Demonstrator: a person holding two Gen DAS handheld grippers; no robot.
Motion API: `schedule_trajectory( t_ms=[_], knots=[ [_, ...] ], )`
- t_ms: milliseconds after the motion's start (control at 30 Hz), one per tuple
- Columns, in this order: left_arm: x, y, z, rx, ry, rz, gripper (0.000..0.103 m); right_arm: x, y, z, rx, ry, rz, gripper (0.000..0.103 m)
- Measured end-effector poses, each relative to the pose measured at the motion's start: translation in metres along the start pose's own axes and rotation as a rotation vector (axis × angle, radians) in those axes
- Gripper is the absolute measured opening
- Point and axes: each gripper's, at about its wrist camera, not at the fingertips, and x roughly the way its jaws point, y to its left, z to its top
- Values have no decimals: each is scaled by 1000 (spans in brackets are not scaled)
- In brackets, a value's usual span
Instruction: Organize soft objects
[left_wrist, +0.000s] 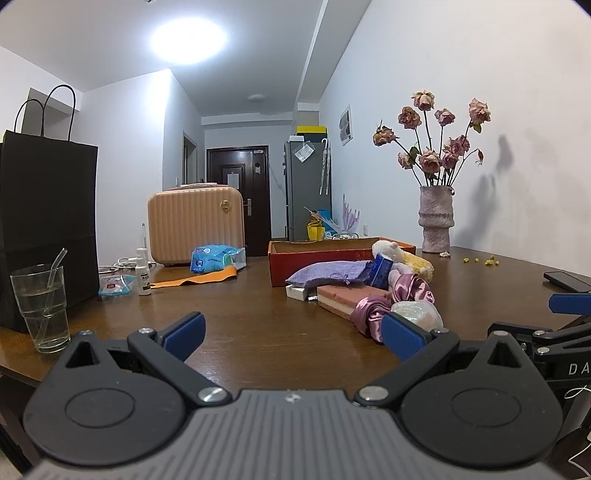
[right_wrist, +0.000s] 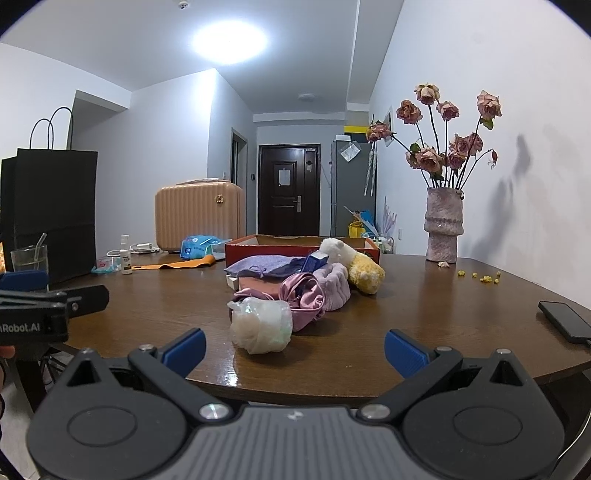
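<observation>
On the near half of the brown table (right_wrist: 406, 295), a heap of soft things lies in front of an open red box (right_wrist: 295, 248), which sits just behind it at the far side. By my judgement the box is the intended container, since it stands open and within easy reach of the pile. Nearest the right gripper (right_wrist: 293, 345) is a white mesh bundle (right_wrist: 260, 325), loose at the front edge of the heap and so the easiest first pick. Just behind it a pink satin cloth (right_wrist: 301, 295) leans against a pale lilac plush piece (right_wrist: 334, 286). Farther back a purple drawstring pouch (right_wrist: 264, 266) lies across a pink sponge block (right_wrist: 256, 284), with a blue carton (right_wrist: 316, 260) propped between pouch and toys. A white plush toy (right_wrist: 338, 249) and a yellow plush toy (right_wrist: 365, 275) rest against the box's near wall.

Both tools hover low at the table's near edge, holding nothing. The right gripper's jaws are spread wide, facing the bundle. The left gripper (left_wrist: 291, 338) also has its jaws spread, aimed at bare wood left of the pile, its right pad close to the satin cloth. A glass (left_wrist: 40, 306) with a straw stands at the far left, well apart, as does a vase (right_wrist: 443, 225) of dried roses at the far right.
</observation>
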Motion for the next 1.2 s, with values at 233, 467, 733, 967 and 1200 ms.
schedule_trajectory(
  t_ms=[233, 467, 733, 967, 1200],
  knots=[
    [0, 0, 0, 0, 3, 2, 103, 0, -1, 0, 3, -3, 10, 103],
    [0, 0, 0, 6, 1, 3, 103, 0, -3, 1, 20, -12, 10, 103],
    [0, -1, 0, 11, -3, 3, 103, 0, -4, 1, 32, -22, 1, 103],
    [-1, -3, 1, 12, -10, 6, 103, -3, -7, 3, 44, -45, -10, 103],
    [2, -4, -6, 29, -23, -20, 103, 0, -16, 0, 94, -91, -16, 103]
  ],
)
